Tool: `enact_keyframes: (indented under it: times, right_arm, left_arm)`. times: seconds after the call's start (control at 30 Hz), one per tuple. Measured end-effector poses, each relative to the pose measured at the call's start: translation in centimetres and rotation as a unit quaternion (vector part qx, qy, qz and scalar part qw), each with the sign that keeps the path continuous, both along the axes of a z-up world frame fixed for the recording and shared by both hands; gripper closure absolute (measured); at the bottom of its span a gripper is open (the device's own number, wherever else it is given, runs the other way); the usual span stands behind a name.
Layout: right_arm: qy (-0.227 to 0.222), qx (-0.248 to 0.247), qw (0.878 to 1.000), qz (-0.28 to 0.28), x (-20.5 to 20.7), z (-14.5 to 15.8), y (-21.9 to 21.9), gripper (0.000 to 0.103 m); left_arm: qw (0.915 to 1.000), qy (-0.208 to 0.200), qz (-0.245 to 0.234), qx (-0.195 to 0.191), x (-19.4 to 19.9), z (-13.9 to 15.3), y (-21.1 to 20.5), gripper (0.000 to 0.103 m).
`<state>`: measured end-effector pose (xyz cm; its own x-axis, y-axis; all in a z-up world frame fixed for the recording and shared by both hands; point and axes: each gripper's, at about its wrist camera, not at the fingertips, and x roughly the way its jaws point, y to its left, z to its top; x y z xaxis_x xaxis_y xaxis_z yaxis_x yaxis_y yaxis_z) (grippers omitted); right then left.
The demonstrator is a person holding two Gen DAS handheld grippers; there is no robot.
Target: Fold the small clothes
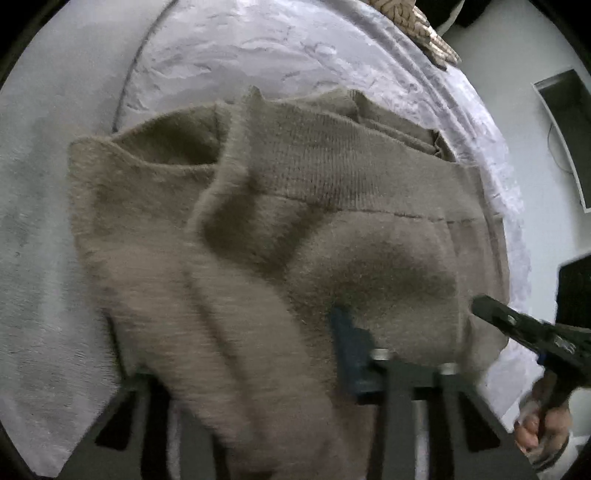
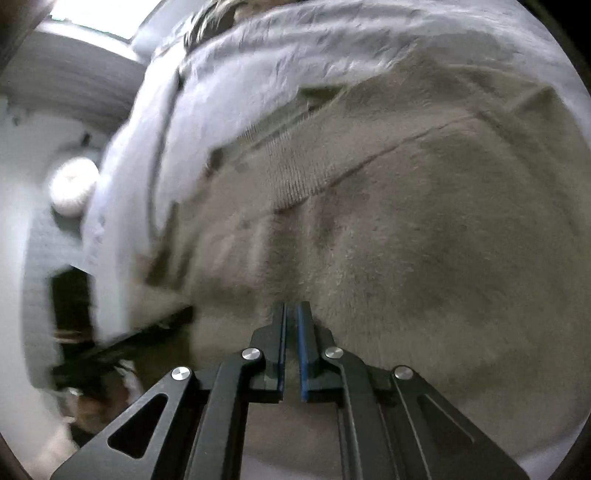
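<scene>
left hand-held gripper [image 1: 258, 369]: fingers mostly buried under draped knit; looks to be pinching it, can't confirm
right hand-held gripper [image 2: 291, 325]: pads nearly pressed together, thin gap, nothing visibly between
brown knit garment [image 1: 295, 206]: bunched on pale bed cover [image 1: 258, 48], ribbed band far side
risk: fuzzy knit slips out, fold goes lopsided

Pale crinkled bedsheet [image 1: 280, 55] over bed; white floor [image 1: 517, 74] beside; bright window [image 2: 92, 14] upper left.
</scene>
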<state>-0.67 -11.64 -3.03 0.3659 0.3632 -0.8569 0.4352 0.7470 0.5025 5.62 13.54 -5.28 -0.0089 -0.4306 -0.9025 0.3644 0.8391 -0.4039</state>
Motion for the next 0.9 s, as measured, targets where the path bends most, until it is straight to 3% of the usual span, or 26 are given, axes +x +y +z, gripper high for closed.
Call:
enact_keyframes:
  times: [0.17, 0.3, 0.6, 0.73, 0.9]
  right_arm:
    - [0.007, -0.017, 1.0, 0.022, -0.1, -1.7, 0.5, 0.097]
    - [-0.009, 0.02, 1.0, 0.011, -0.4, -1.7, -0.5, 0.097]
    - [-0.06, 0.071, 0.994, -0.064, -5.9, 0.4, -7.2, 0.097]
    - [-0.078, 0.084, 0.985, -0.127, -9.3, 0.7, -11.6, 0.096]
    - [-0.062, 0.139, 0.971, -0.183, -12.4, -2.4, -14.8, 0.095]
  left_arm:
    - [0.9994, -0.015, 0.016, -0.025, -0.2, 2.5, 0.3, 0.085]
    - [0.9971, -0.051, 0.002, -0.057, -0.7, 6.4, -1.6, 0.085]
    - [0.9875, -0.106, -0.069, -0.094, -1.9, 12.9, -13.4, 0.085]
    - [0.9821, -0.121, -0.127, -0.068, -3.6, 13.1, -20.5, 0.085]
    - [0.9719, -0.131, -0.195, -0.003, -6.8, 9.6, -28.5, 0.085]
